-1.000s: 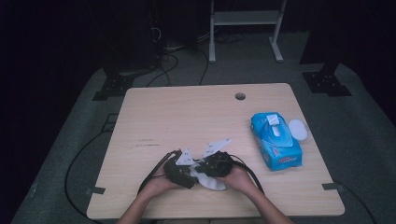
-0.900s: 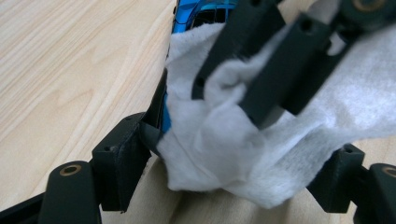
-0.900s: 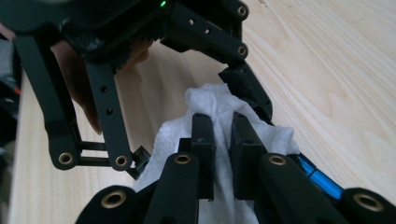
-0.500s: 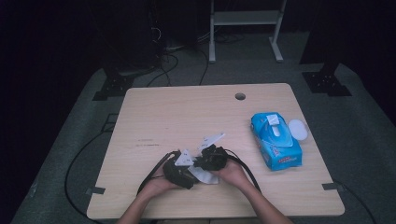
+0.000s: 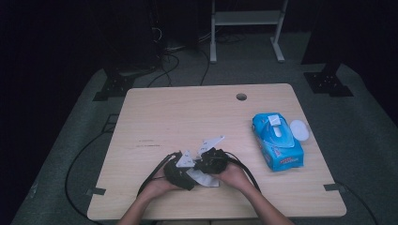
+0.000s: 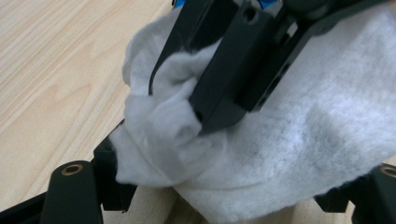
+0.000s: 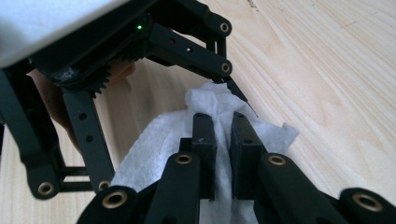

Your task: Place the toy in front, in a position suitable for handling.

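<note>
Wipe (image 5: 202,178) at worktop (image 5: 187,117) 6 o'clock edge. Right gripper (image 7: 223,140) fingers narrow, pinching wipe fold. Left gripper (image 5: 180,169) fingers wide, straddling sheet. Advice: keep pinch firm, close left on opposite edge, pull flat.

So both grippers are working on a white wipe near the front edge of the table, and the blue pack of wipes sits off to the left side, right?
Not quite: the blue pack of wipes sits on the table's right side, as the high view shows. The rest holds.

High view fixed overhead, facing forward and down, distant; both gripper views riding close behind own fingers, sharing white wipe (image 6: 261,154) between fingertips.
</note>
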Action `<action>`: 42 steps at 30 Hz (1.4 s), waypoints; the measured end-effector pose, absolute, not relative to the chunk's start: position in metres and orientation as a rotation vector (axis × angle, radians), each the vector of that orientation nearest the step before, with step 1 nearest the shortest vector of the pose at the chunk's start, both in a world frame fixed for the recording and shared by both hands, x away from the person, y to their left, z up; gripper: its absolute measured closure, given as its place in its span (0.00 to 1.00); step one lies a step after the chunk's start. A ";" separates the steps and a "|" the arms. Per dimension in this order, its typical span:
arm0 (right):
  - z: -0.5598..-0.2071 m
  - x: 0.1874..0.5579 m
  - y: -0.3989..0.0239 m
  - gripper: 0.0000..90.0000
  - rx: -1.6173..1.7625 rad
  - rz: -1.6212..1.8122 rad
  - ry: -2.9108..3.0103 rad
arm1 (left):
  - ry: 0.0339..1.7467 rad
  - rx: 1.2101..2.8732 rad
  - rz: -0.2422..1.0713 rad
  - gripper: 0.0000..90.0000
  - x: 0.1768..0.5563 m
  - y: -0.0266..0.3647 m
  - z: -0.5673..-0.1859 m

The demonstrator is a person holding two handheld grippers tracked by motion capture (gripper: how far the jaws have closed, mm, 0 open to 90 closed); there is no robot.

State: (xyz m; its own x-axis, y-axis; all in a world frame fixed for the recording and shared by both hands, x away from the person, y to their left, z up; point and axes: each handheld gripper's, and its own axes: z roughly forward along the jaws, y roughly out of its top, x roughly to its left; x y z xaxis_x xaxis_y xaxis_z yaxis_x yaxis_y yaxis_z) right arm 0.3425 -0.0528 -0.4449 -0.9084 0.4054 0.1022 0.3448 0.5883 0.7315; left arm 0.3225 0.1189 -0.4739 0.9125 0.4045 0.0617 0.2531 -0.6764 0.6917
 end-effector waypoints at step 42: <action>-0.450 0.320 -0.124 0.91 0.720 1.168 2.617 | 0.455 2.349 0.248 0.28 0.325 0.120 -0.474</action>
State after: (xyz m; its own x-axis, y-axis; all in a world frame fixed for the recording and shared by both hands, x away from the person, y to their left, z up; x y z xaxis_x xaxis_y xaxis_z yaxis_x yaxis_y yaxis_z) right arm 0.3198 -0.1236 -0.4502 -0.8649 0.5012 0.0266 0.3544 0.5724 0.7394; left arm 0.3254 0.1202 -0.4743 0.9192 0.3907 0.0486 0.2519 -0.6785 0.6900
